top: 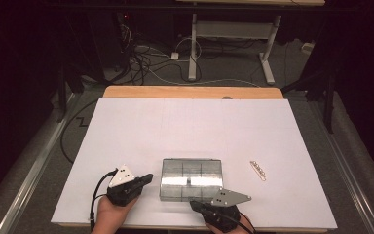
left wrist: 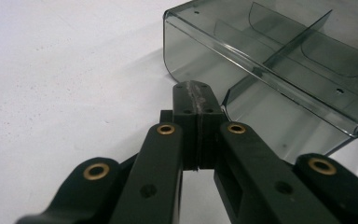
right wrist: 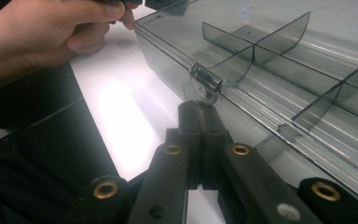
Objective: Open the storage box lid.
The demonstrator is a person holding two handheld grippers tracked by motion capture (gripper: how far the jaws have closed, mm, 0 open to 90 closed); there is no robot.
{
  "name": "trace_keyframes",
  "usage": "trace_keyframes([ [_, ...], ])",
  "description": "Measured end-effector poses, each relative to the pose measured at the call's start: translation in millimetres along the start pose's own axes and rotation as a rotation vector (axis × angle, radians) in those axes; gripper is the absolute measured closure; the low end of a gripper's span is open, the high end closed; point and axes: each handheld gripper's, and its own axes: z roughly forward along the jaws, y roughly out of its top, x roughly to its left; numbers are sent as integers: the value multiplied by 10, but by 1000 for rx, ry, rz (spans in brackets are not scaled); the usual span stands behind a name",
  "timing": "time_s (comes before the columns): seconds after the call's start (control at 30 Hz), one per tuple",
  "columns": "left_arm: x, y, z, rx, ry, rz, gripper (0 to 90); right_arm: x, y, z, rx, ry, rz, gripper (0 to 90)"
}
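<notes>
Jaws pressed together, the left gripper (left wrist: 196, 88) noses a clear divided box (top: 191, 178) at table (top: 195, 122) centre's six o'clock; the right gripper (right wrist: 200, 108), likewise closed, meets its latch (right wrist: 206, 80). The high view adds a small strip (top: 258, 169) at the box's three o'clock.

A clear, smoke-tinted plastic organizer box (top: 191, 179) lies flat on the white tabletop (top: 190, 126), near the middle of its front edge. Its lid is shut, and thin partitions split the inside into compartments. A small latch (right wrist: 206, 80) sits at the middle of its front side. The compartments look empty.
</notes>
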Motion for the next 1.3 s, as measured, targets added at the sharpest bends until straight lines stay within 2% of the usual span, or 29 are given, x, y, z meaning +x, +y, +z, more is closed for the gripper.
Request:
trace_keyframes([
  [0.4, -1, 0, 0, 0, 1, 1, 877, -5, -11, 22, 18, -10, -4, 900],
  [0.63, -2, 0, 1, 0, 1, 1, 877, 14, 19, -17, -13, 0, -7, 900],
  [1.3, 15, 5, -1, 1, -5, -13, 877, 13, 77, -37, -30, -1, -9, 900],
])
